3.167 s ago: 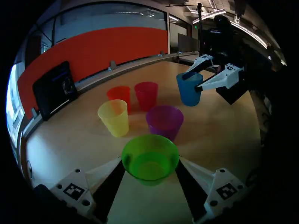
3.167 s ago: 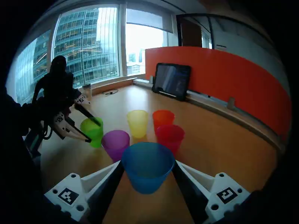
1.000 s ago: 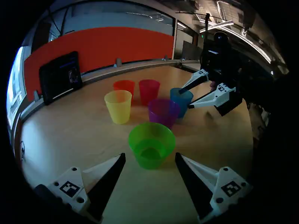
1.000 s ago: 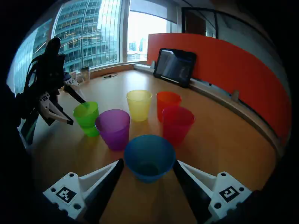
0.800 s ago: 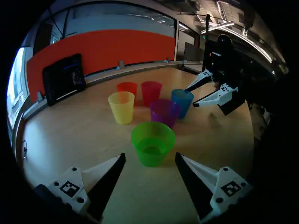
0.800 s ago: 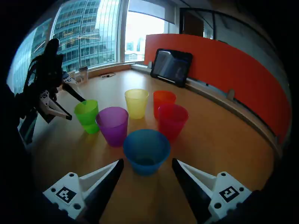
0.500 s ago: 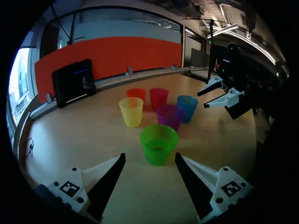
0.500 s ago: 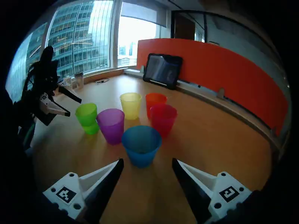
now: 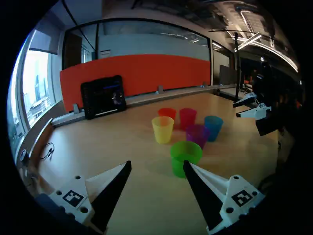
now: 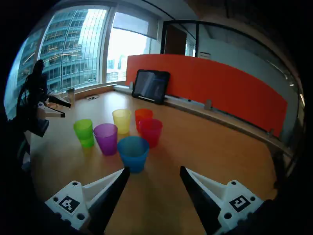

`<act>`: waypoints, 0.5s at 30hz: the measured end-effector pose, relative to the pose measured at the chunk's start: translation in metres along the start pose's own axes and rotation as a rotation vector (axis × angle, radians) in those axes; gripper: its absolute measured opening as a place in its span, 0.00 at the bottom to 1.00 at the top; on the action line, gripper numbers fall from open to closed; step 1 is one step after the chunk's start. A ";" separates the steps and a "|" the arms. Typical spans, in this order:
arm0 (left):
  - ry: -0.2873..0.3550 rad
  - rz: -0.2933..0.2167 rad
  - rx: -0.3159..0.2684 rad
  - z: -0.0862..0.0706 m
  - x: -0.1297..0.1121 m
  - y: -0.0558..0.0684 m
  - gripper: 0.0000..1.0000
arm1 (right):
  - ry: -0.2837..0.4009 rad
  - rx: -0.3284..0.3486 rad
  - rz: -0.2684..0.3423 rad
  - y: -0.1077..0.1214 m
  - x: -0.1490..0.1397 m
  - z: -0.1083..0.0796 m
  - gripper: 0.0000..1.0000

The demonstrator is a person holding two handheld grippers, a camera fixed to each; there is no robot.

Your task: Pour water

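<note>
A: What carries everything?

B: A long wooden table (image 9: 98,145). An orange wall panel (image 9: 137,74) runs behind it, and a dark tablet (image 9: 103,96) is propped at its far edge.

A: And the grippers?

B: The left gripper (image 9: 156,164) is spread wide and holds nothing. The right gripper (image 10: 153,169) gapes empty too.

A: The cups?

B: Six stand upright, clustered mid-table. The green cup (image 9: 186,156) is just beyond the left gripper's fingertips, and the blue cup (image 10: 133,152) is just beyond the right's. The purple cup (image 9: 196,135) sits between them, with the yellow cup (image 9: 162,129), orange cup (image 9: 167,113) and red cup (image 9: 187,117) behind. Whether any holds water cannot be told.
</note>
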State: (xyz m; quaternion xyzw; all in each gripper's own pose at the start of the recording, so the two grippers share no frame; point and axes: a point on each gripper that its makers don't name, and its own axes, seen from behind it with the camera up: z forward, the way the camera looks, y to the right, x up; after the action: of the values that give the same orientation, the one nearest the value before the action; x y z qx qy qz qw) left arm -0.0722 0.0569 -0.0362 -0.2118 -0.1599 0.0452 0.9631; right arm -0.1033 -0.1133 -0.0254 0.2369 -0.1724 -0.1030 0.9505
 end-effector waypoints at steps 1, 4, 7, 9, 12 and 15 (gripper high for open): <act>0.016 -0.004 0.019 -0.001 0.004 -0.004 0.99 | 0.014 -0.017 0.002 0.003 0.003 -0.002 1.00; 0.065 -0.007 0.070 -0.005 0.017 -0.013 0.99 | 0.055 -0.066 0.009 0.011 0.012 -0.007 1.00; 0.107 0.001 0.113 -0.007 0.027 -0.018 0.99 | 0.095 -0.107 0.016 0.016 0.020 -0.012 1.00; 0.131 0.011 0.138 -0.009 0.034 -0.020 0.99 | 0.123 -0.135 0.021 0.020 0.024 -0.015 1.00; 0.166 0.024 0.166 -0.009 0.044 -0.021 0.99 | 0.161 -0.177 0.034 0.026 0.030 -0.019 1.00; 0.196 0.031 0.186 -0.008 0.051 -0.021 0.99 | 0.199 -0.218 0.054 0.033 0.036 -0.024 1.00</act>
State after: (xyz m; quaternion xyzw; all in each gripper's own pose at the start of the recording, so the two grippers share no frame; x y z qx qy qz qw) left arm -0.0211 0.0424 -0.0192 -0.1275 -0.0569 0.0540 0.9887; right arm -0.0572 -0.0850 -0.0186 0.1365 -0.0714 -0.0717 0.9855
